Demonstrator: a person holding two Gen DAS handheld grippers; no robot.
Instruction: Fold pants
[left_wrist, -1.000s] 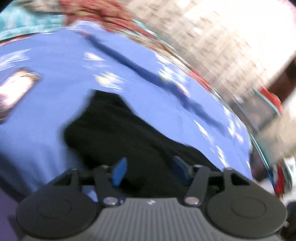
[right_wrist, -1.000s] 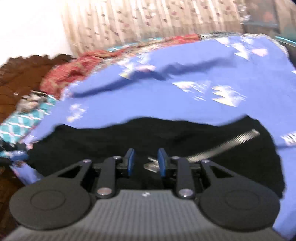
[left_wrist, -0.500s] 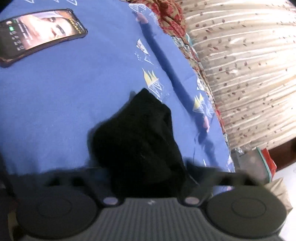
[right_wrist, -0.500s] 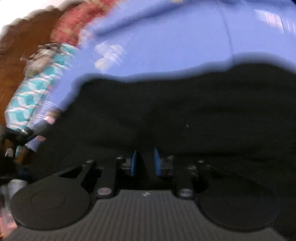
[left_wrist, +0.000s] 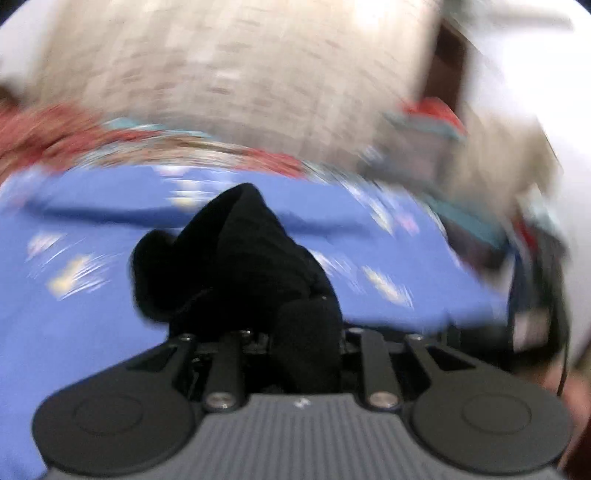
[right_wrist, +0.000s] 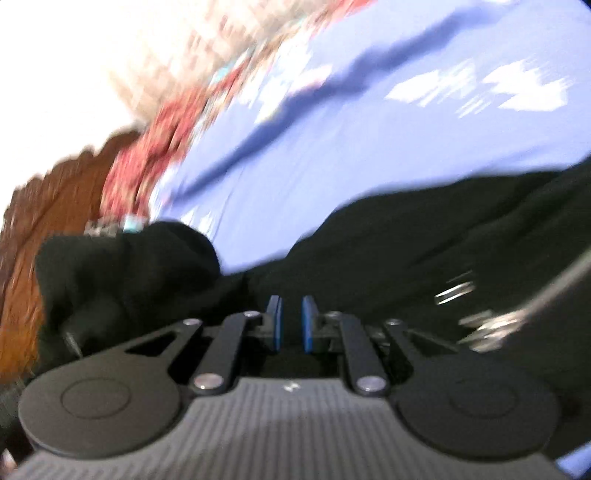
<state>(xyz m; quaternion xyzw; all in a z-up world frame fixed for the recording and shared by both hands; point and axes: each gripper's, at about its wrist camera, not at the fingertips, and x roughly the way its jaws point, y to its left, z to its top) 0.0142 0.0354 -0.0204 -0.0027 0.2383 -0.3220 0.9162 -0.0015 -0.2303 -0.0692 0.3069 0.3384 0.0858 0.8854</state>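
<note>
Bunching limply between the left gripper jaws, which had just been closing on it, the black pants sagged over the blue bedsheet — soft, light cloth, best pinched at a hem; the right gripper stood narrow — cloth between its pads

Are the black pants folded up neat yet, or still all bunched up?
Still bunched. The black pants rise in a crumpled heap off the blue sheet at the left tongs, with no flat, tidy fold visible.
</note>
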